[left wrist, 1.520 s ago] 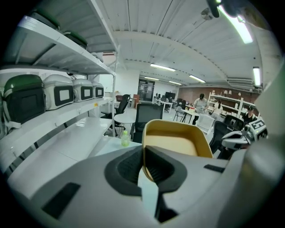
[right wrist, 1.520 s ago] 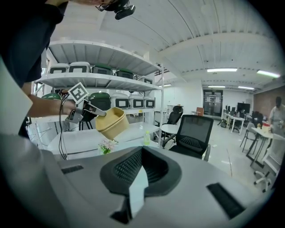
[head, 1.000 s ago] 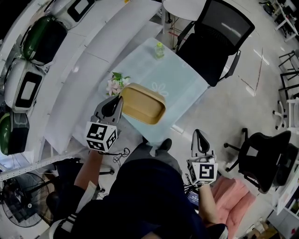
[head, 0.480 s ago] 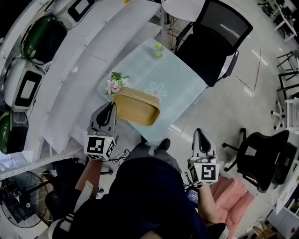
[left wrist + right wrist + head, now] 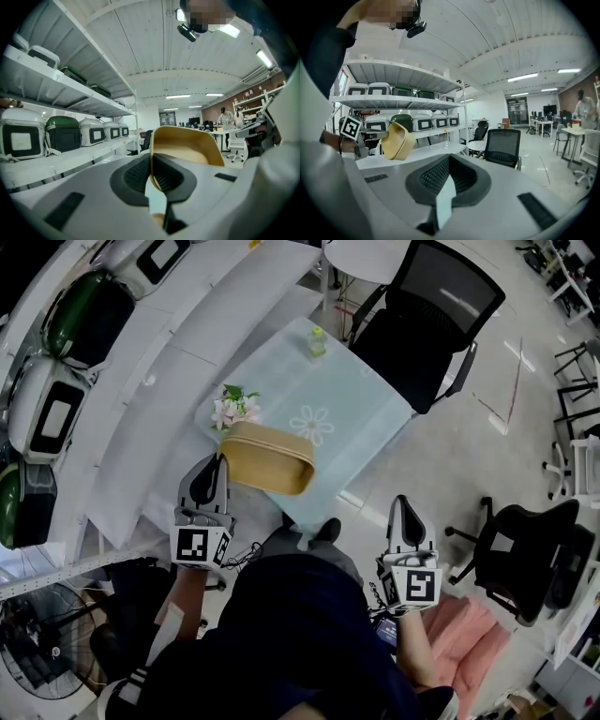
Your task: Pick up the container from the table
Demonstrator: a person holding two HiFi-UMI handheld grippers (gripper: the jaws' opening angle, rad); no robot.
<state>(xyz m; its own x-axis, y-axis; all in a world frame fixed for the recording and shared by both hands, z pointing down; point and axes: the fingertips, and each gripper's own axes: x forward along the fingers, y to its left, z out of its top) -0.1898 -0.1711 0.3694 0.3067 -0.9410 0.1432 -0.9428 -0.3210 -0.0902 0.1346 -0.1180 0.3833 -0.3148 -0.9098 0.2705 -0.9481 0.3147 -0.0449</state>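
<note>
The tan container [image 5: 267,457] hangs tilted over the near-left corner of the table [image 5: 361,395], off its pale blue cloth. My left gripper [image 5: 219,461] is shut on the container's near rim. In the left gripper view the rim [image 5: 187,150] runs between the closed pads of that gripper [image 5: 151,169]. The right gripper view shows the container [image 5: 397,139] from the side, mouth turned away from the left gripper [image 5: 370,136]. My right gripper [image 5: 403,502] is off the table at the near right, shut, nothing between its pads [image 5: 449,180].
A small bunch of flowers [image 5: 231,409] lies at the table's left edge and a little green bottle [image 5: 319,339] stands at its far corner. A black office chair [image 5: 436,320] is behind the table. White shelves with white and green appliances [image 5: 80,320] run along the left.
The left gripper has drawn back toward the person with the container, which has moved to the near left and tipped more onto its side. The right gripper has hardly shifted.
</note>
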